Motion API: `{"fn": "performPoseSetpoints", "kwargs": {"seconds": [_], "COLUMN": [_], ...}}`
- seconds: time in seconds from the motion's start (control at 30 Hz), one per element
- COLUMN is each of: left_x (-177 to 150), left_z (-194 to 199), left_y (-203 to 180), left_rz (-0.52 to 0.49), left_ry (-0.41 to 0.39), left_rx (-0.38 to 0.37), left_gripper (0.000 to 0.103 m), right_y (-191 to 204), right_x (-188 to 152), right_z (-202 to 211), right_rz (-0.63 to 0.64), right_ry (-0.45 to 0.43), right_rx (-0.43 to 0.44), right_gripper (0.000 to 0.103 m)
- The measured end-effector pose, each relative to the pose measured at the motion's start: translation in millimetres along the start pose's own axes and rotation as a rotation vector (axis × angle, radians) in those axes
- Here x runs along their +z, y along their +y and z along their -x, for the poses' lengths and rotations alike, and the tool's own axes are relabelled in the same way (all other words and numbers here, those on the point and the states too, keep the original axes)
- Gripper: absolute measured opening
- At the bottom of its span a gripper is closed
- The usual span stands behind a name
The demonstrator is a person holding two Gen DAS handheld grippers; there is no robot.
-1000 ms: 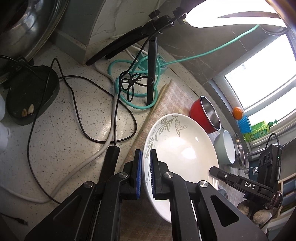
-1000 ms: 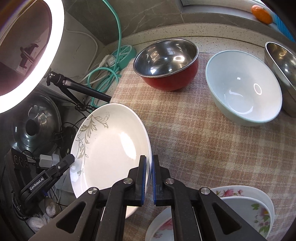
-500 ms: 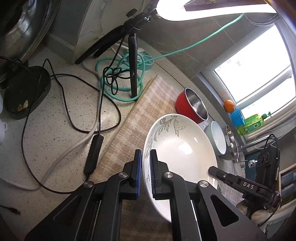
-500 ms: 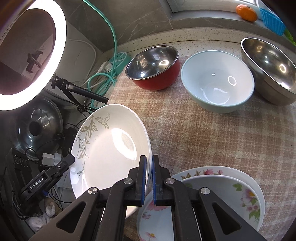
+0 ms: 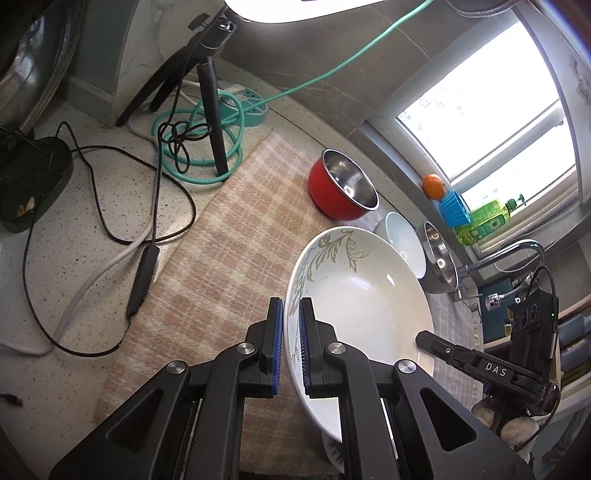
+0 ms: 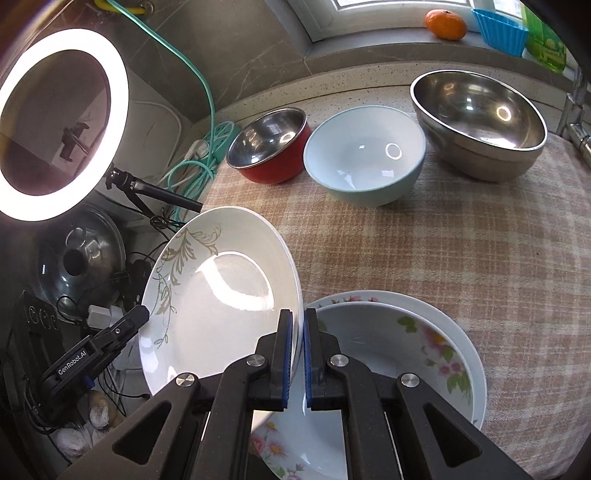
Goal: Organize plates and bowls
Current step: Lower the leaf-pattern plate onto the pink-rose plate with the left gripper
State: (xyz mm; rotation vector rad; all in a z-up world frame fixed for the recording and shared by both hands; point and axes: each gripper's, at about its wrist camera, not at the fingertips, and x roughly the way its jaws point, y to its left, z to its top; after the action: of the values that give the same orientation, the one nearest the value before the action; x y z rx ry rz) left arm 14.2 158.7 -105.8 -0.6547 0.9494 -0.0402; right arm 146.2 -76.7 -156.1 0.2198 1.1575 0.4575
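Observation:
Both grippers hold one white plate with a grey vine pattern [image 5: 362, 314] [image 6: 218, 295], lifted and tilted above the checked cloth. My left gripper [image 5: 291, 317] is shut on its near rim. My right gripper [image 6: 298, 328] is shut on the opposite rim. Below the right gripper lies a stack of flowered plates [image 6: 406, 354]. Further back stand a red steel-lined bowl [image 6: 269, 147] [image 5: 343, 188], a pale blue bowl [image 6: 364, 155] and a large steel bowl [image 6: 480, 125].
The checked cloth [image 6: 480, 258] covers the counter. A ring light [image 6: 55, 125] on a tripod [image 5: 210, 92], cables and a teal power strip [image 5: 243, 107] lie at the left. A pot lid [image 6: 77, 258], a tap [image 5: 509, 254] and an orange [image 6: 445, 18] on the sill.
Both grippers carried the vine plate back and to the right, away from the bowls. The flowered plate stack has come into view beneath it.

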Motion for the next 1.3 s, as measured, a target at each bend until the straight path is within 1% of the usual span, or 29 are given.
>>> {"fn": "performPoseSetpoints", "kwargs": {"seconds": [0.23,0.57,0.9,1.13,1.3], "left_x": [-13,-37,-54,-63,-66], "left_z": [-7,-21,-32,-36,-38], "left_y": [-24,-49,-63,-67,-67], "left_rz": [-0.055,-0.1,-0.135,-0.155,-0.158], "left_ry": [0.038,0.104,0.154,0.177,0.178], "left_rx": [-0.015,-0.034,-0.032,-0.022,-0.012], "left_gripper": [0.007,0.007,0.007,0.007,0.007], "right_y": [-20,-55,-80,-87,-91], "right_x": [-14,-38,-58,-67,-71], "right_z": [21,43,50,51,49], "right_rz": [-0.028,-0.078,-0.125,-0.14,-0.144], "right_ry": [-0.023,-0.031,-0.025,-0.024,-0.015], "right_rx": [-0.023,-0.058,-0.071,-0.079,-0.082], "right_gripper": [0.005,0.005,0.005,0.005,0.005]}}
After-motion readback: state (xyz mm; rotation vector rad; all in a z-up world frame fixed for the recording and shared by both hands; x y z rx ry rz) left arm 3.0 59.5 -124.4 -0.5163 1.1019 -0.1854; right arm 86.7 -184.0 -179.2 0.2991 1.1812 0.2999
